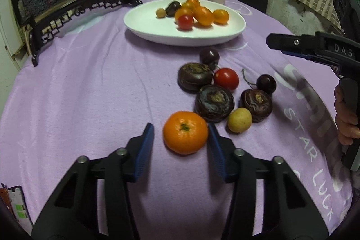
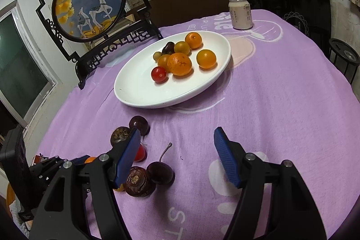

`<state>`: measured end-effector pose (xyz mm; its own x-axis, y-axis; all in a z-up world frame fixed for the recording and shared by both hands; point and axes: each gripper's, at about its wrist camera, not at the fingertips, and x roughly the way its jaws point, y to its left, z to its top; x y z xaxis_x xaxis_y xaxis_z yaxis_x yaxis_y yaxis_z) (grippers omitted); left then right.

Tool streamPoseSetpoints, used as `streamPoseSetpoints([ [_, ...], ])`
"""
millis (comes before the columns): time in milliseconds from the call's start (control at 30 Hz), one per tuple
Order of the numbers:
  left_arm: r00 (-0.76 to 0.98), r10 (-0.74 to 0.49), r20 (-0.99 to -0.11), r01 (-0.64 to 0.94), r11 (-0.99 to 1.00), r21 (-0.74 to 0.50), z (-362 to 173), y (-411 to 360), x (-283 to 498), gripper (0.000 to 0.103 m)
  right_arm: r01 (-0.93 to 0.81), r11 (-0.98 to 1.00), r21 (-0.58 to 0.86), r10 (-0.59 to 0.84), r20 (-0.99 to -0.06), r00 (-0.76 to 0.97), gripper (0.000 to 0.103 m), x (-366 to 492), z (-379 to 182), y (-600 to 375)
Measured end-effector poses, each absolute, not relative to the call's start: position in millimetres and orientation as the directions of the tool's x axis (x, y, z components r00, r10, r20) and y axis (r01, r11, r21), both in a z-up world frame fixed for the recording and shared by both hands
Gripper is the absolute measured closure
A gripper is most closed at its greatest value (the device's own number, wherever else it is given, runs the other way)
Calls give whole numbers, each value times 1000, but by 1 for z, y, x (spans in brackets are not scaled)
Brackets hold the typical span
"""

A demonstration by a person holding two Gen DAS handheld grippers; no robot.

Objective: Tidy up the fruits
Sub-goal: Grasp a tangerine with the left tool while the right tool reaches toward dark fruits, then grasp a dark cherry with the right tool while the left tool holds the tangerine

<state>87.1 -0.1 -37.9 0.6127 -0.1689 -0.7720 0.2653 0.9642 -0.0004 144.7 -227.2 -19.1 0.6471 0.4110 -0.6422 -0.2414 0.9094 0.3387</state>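
Fingers of your left gripper (image 1: 181,135) gape around the round orange mandarin (image 1: 185,132), perhaps touching; squeeze its soft sides gently.

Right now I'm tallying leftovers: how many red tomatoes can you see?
2. One tomato sits on the plate, at the near edge of its fruit pile. The other lies on the cloth among the dark fruits. More could hide behind other fruit.

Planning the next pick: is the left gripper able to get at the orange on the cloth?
Probably yes: the left gripper is open, its fingers either side of the orange, nothing between them.
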Motion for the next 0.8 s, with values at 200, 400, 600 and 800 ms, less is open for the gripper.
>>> streamPoseSetpoints([
  [200,622,-161,-767,239,971,-10,-35,6,89,63,-240,907,347,417,-647,638,35,142,-21,-228],
  [400,654,-99,-750,123,992,-23,-27,31,94,63,-254,894,370,447,-685,576,35,133,-32,-226],
  [600,651,-98,-753,120,992,-25,-27,33,95,63,-294,864,409,504,-707,496,57,128,-44,-216],
  [800,637,-95,-765,131,991,-14,-31,30,97,63,-288,855,431,519,-708,480,65,132,-50,-214],
])
